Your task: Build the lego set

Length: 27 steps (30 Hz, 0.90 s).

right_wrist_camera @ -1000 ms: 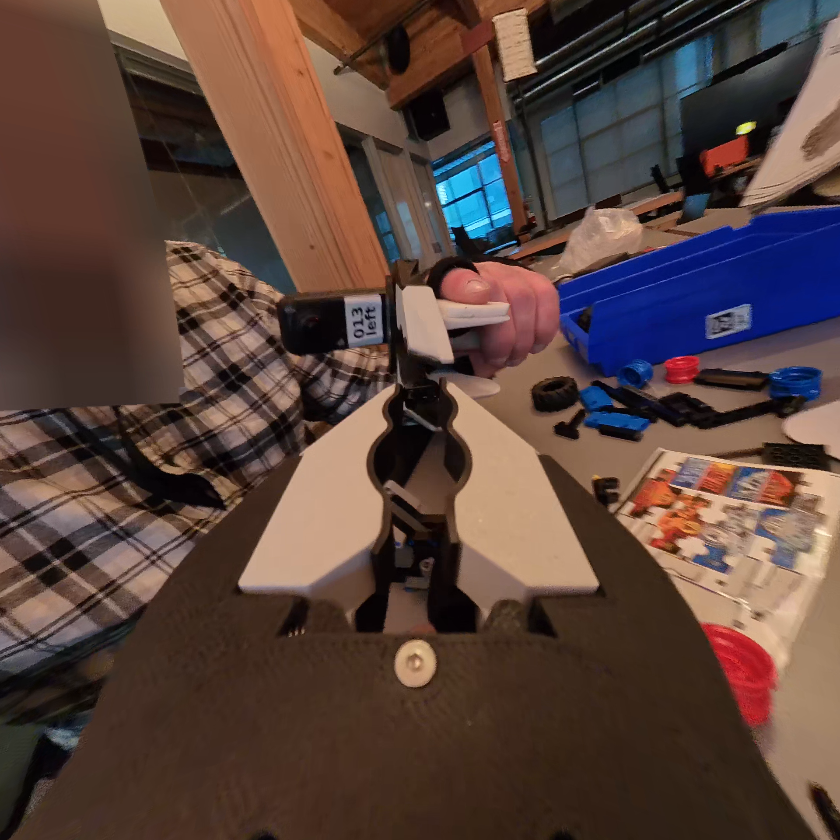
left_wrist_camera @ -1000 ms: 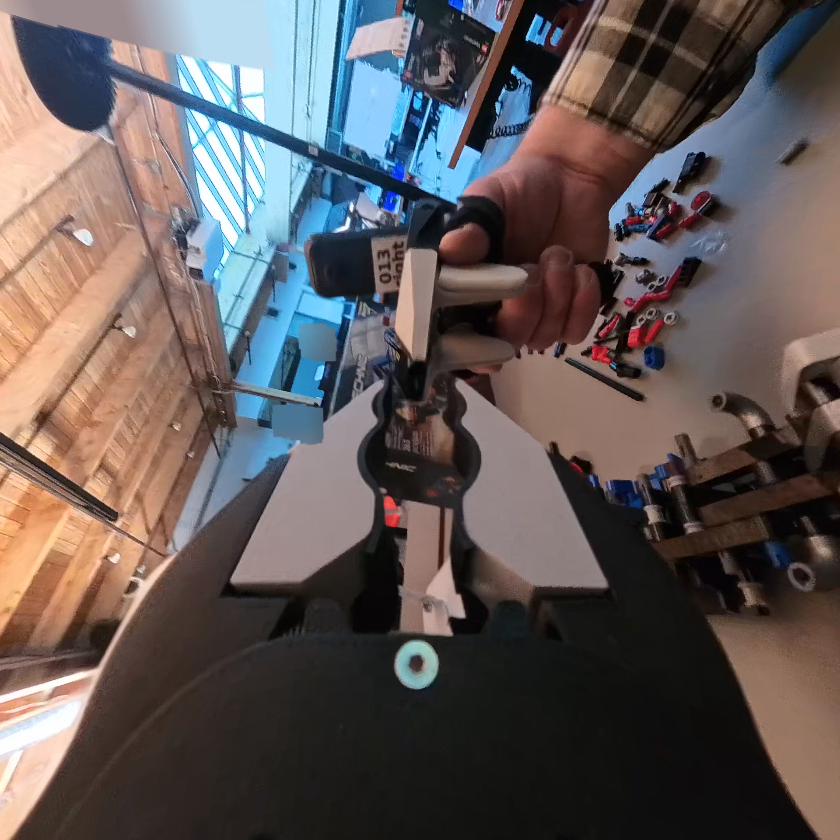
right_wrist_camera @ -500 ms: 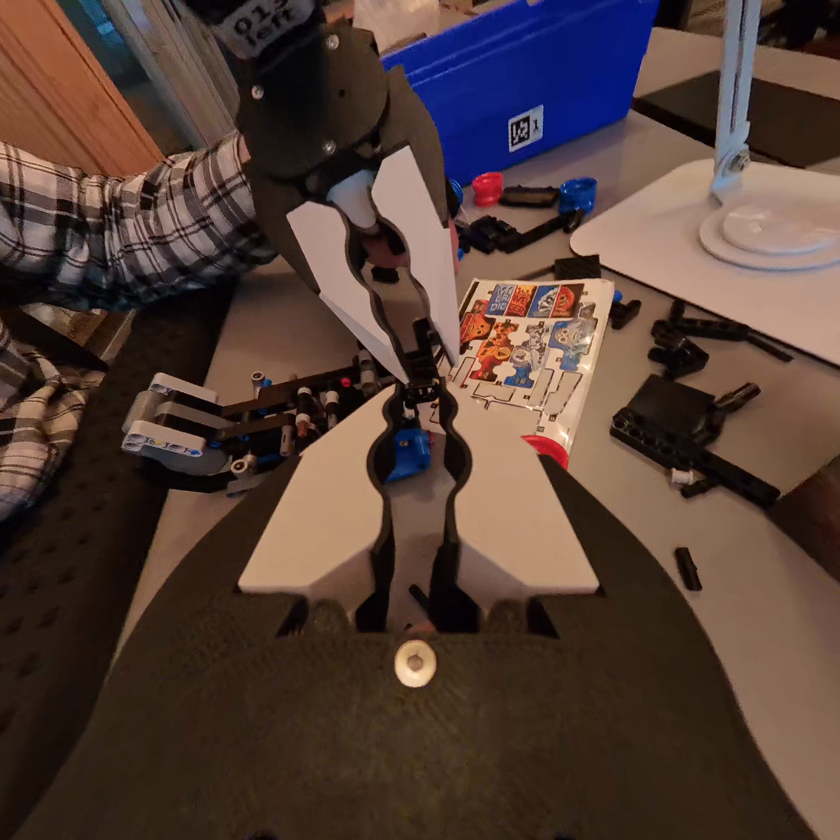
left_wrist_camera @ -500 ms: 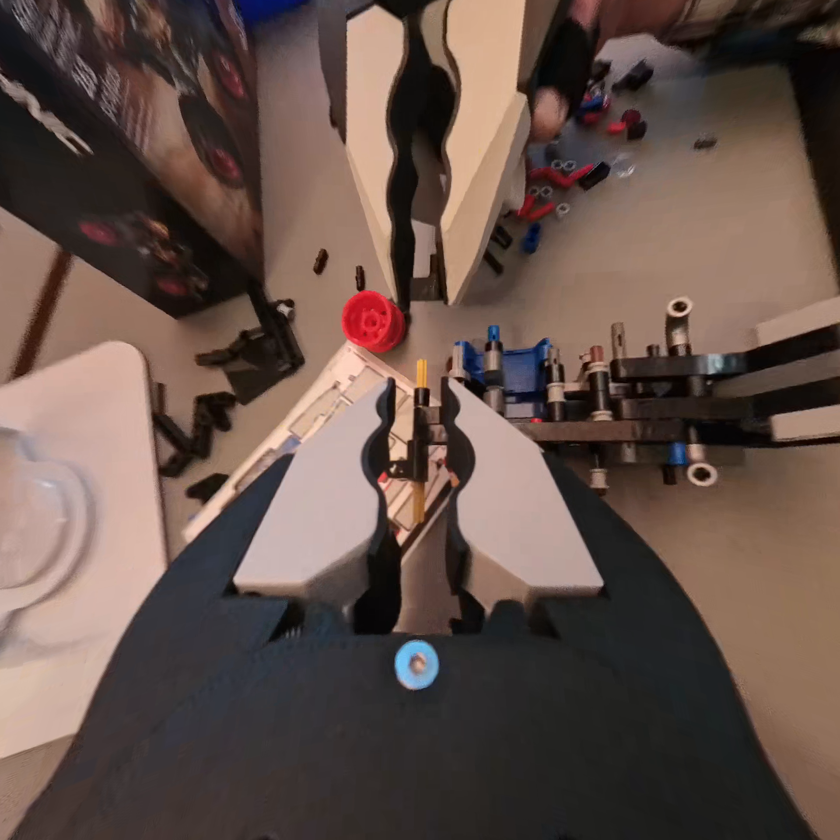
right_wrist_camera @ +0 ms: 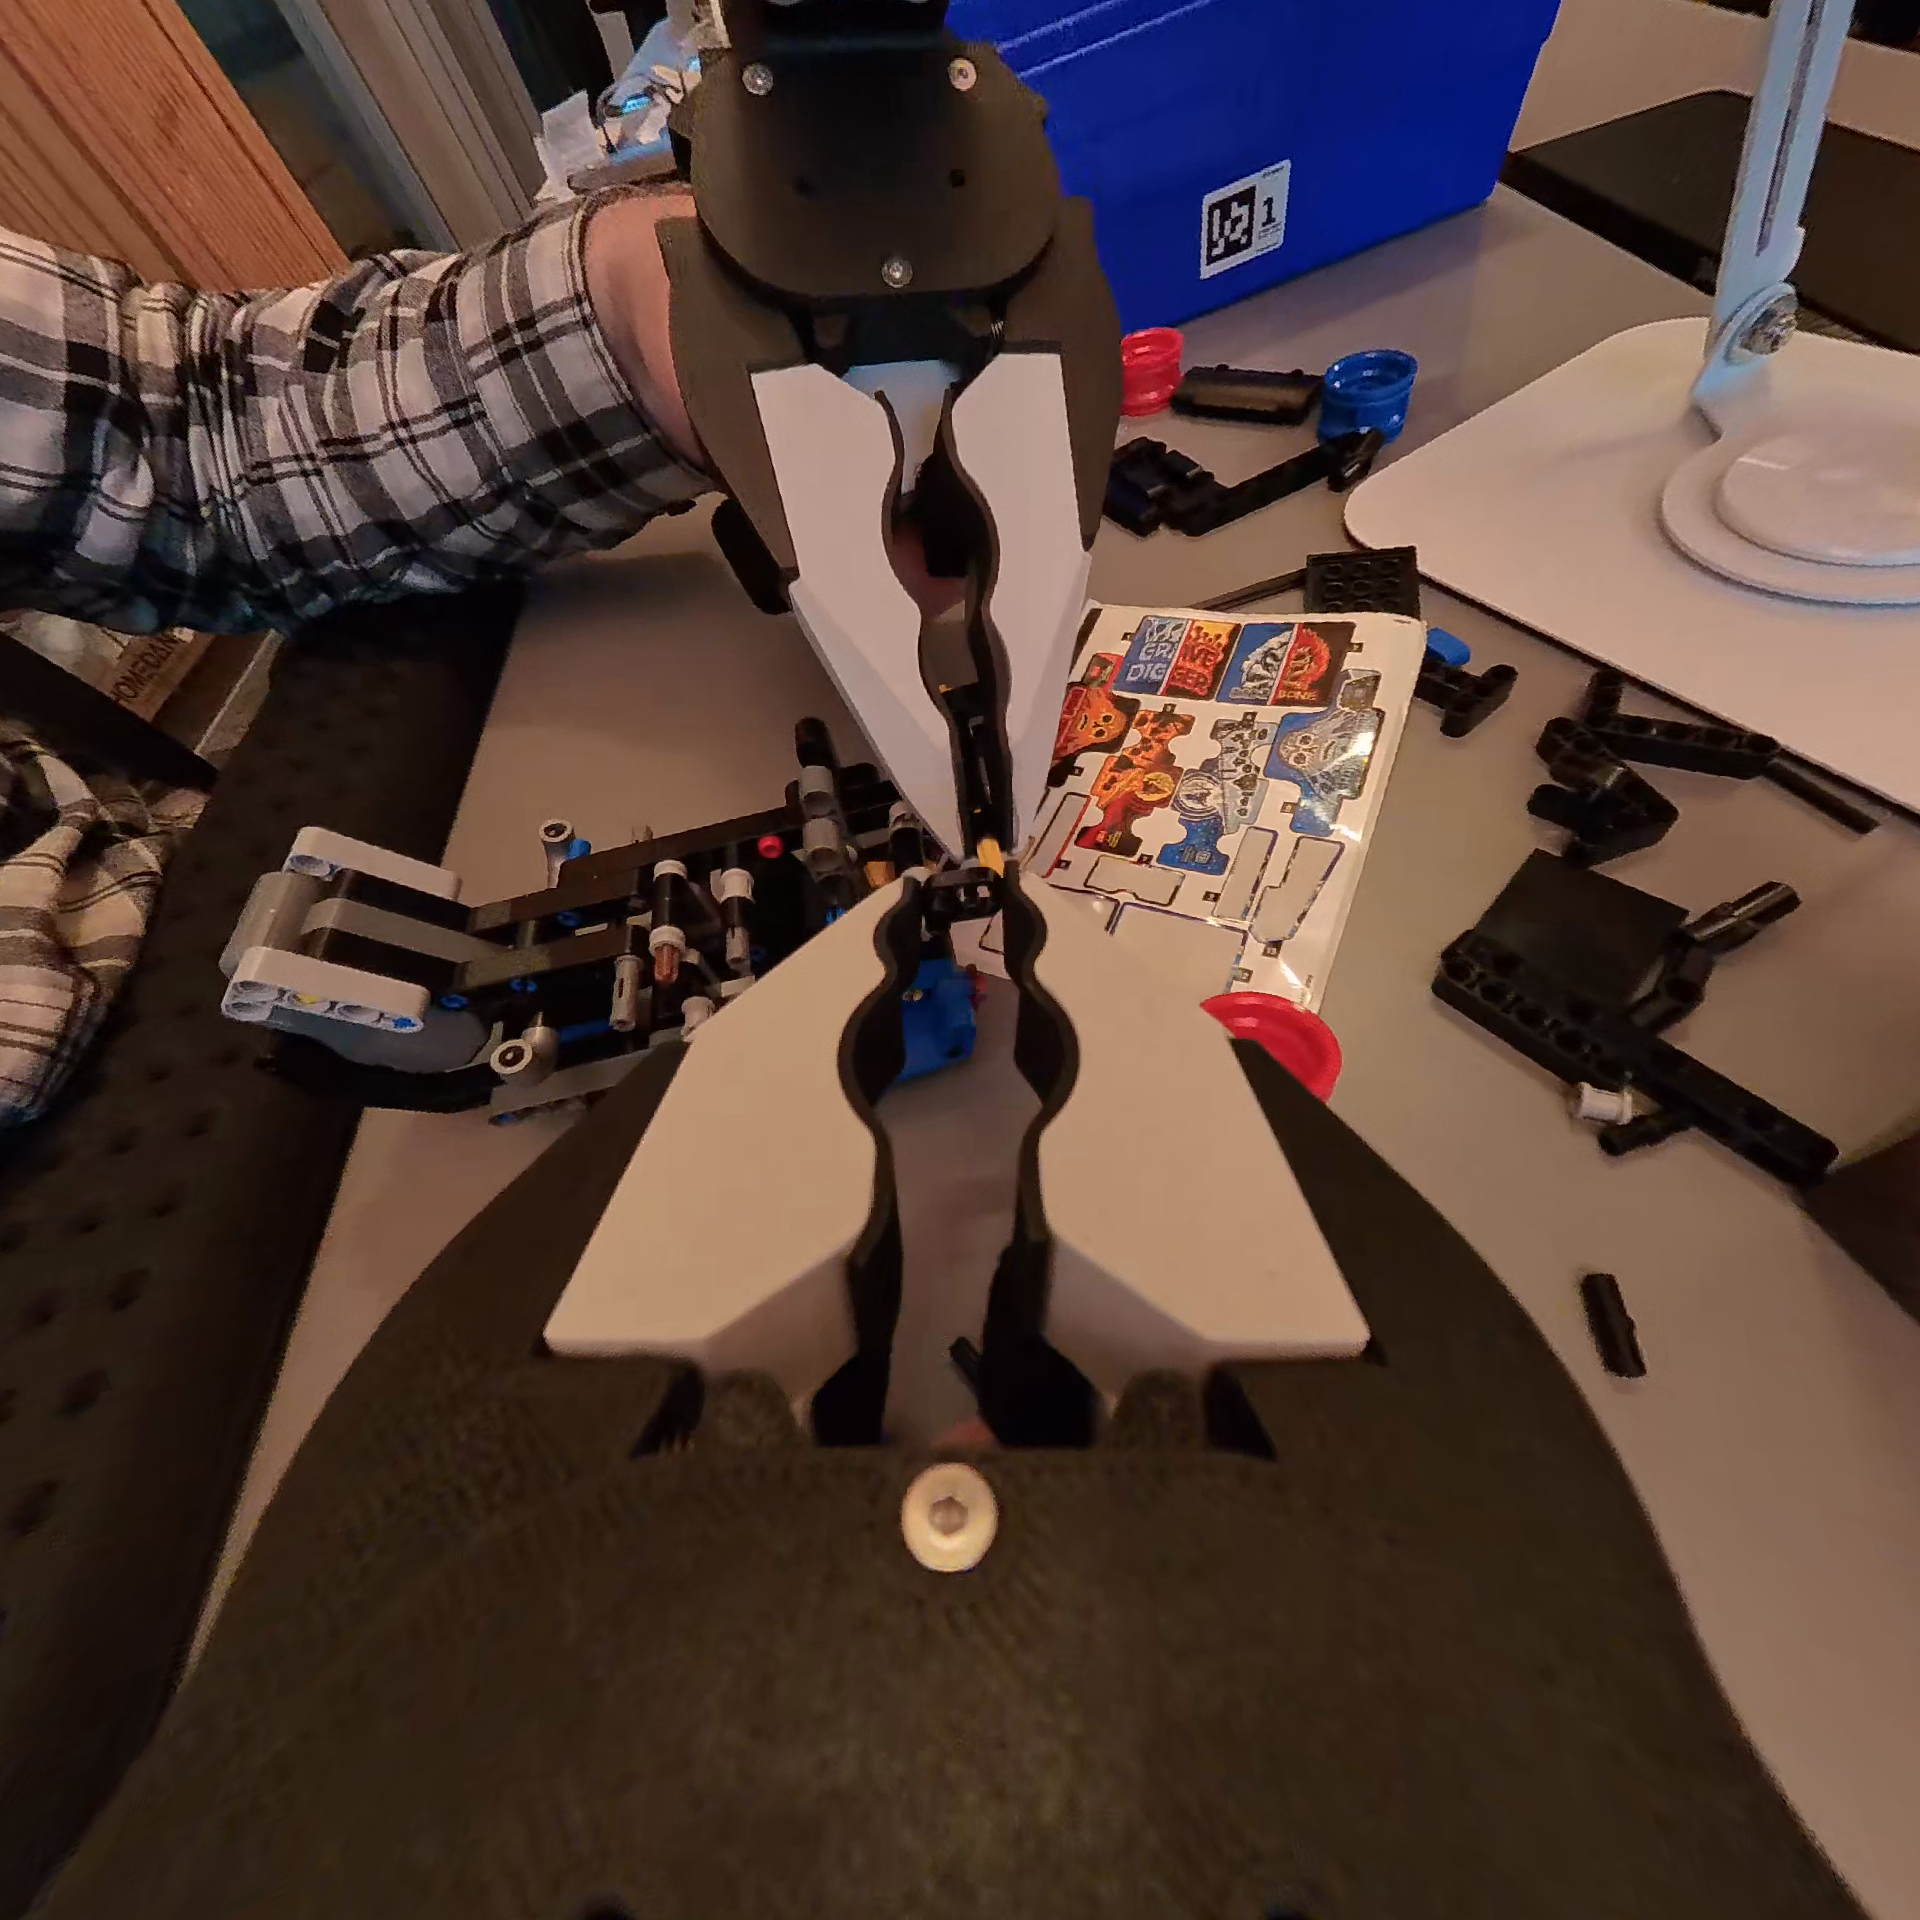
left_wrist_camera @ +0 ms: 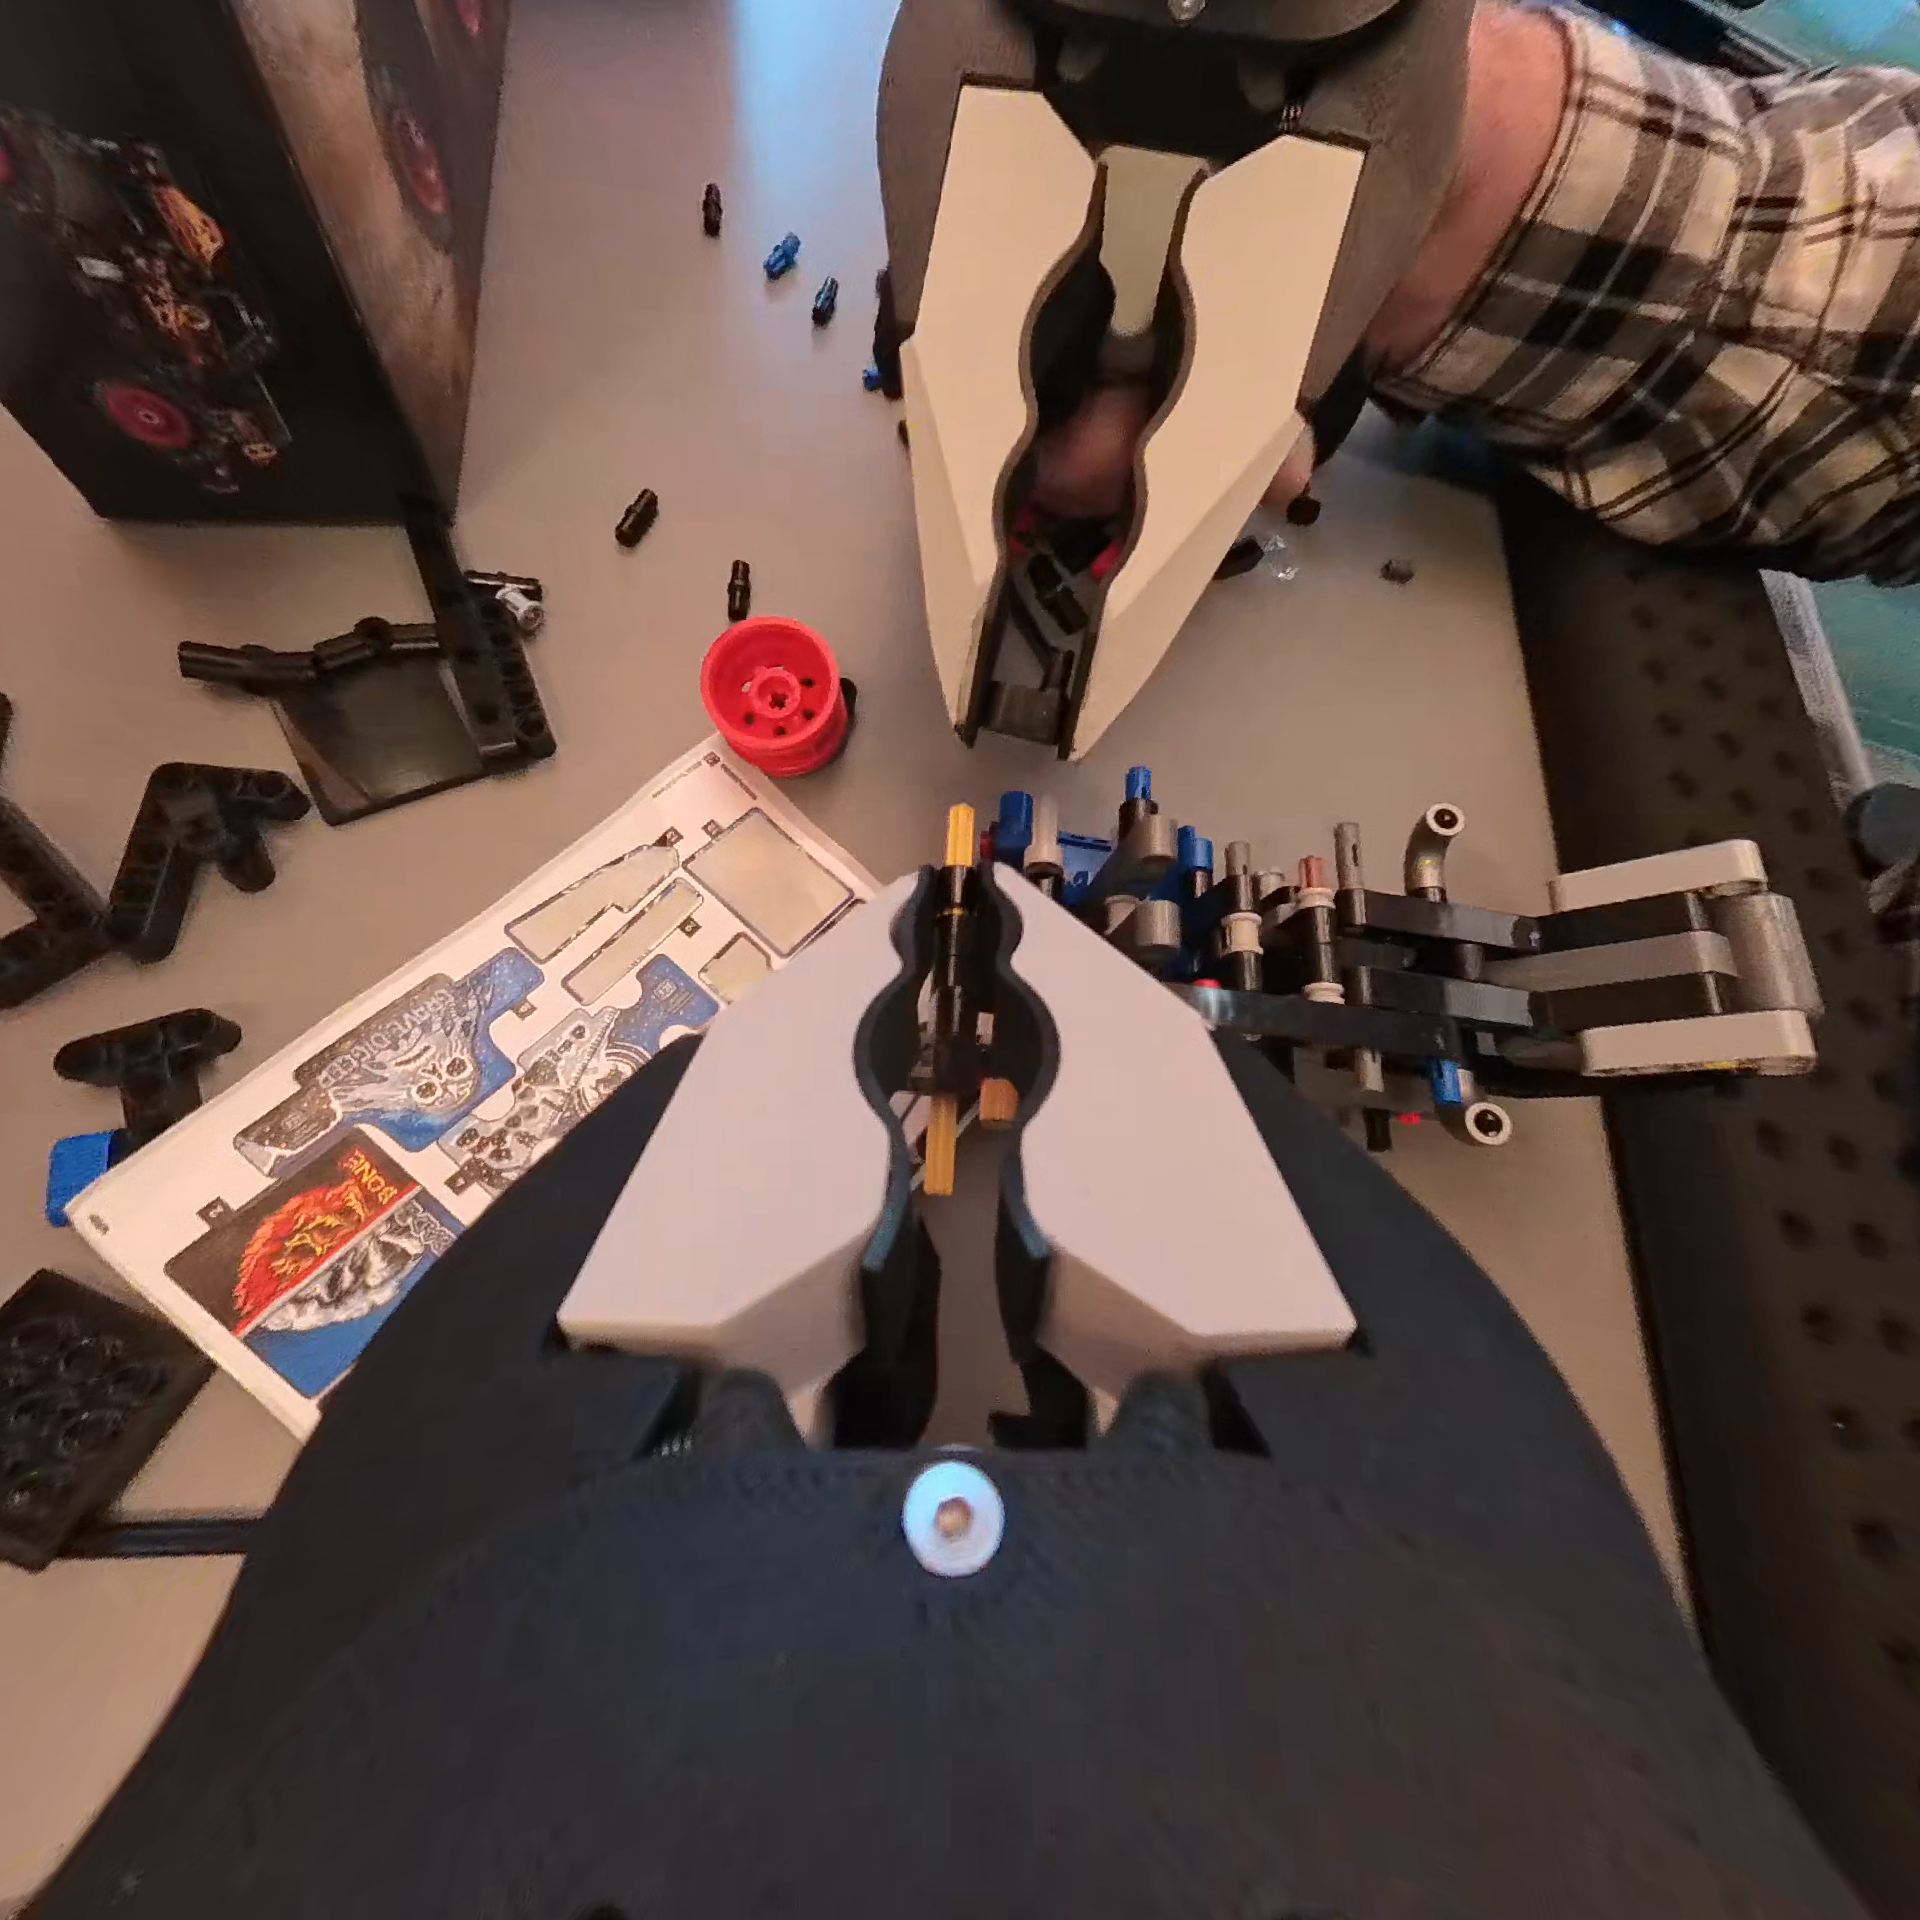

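Sticker sheet [right_wrist_camera: 1226,779]: glossy paper with a reflective sheen. Red wheel hub [left_wrist_camera: 771,694]: smooth, shiny plastic. Partly built lego chassis [left_wrist_camera: 1382,966]: hard moulded plastic, black, grey and blue, slightly glossy. Table [left_wrist_camera: 644,395]: smooth matt grey surface. Left gripper [left_wrist_camera: 958,883] body: matt black, finely textured plastic; screw [left_wrist_camera: 952,1519] bright metal. Sleeve [right_wrist_camera: 312,416]: woven plaid cloth.

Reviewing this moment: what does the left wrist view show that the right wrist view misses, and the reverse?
Only the left wrist view: the dark set box and the yellow axle piece clamped in the left gripper. Only the right wrist view: the blue bin, a white stand base, and the right gripper pinching a small black connector. Both: the sticker sheet, the partly built chassis, a red wheel hub.
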### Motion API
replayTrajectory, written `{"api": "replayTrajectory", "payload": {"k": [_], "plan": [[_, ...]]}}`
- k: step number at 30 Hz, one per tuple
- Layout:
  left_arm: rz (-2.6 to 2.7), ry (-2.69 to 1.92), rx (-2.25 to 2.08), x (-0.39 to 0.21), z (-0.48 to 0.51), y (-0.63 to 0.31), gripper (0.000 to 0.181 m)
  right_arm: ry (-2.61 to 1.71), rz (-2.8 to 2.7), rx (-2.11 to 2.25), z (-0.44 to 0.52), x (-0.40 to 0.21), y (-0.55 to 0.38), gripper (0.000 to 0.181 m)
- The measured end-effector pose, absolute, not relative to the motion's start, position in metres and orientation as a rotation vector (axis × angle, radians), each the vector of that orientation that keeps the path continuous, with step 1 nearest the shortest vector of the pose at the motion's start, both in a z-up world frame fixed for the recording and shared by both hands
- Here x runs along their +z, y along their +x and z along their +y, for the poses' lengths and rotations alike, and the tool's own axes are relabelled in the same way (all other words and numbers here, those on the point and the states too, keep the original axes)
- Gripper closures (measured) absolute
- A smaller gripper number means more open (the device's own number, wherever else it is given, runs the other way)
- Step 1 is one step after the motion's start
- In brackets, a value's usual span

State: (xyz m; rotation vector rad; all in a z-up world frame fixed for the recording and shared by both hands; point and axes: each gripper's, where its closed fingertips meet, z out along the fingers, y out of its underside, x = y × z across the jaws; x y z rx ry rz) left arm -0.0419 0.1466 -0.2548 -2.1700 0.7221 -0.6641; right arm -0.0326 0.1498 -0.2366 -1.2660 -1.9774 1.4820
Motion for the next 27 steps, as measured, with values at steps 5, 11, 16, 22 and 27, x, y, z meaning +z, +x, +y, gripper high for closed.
{"api": "replayTrajectory", "payload": {"k": [5, 11, 16, 22, 27], "plan": [[0.708, -2.054, -0.647, -0.236, 0.142, -0.038, 0.177, -1.199, -1.969, 1.507, 0.140, -0.227, -0.033, 0.168], [0.680, -1.889, -0.613, -0.218, 0.132, -0.039, 0.177, -1.116, -1.919, 1.552, 0.133, -0.212, -0.035, 0.168], [0.676, -1.805, -0.635, -0.206, 0.127, -0.037, 0.177, -1.047, -1.888, 1.542, 0.131, -0.204, -0.036, 0.168], [0.693, -1.756, -0.665, -0.200, 0.124, -0.032, 0.177, -0.911, -1.900, 1.516, 0.125, -0.196, -0.032, 0.168], [0.706, -1.740, -0.679, -0.199, 0.122, -0.029, 0.177, -0.804, -1.926, 1.462, 0.122, -0.195, -0.029, 0.168]]}}
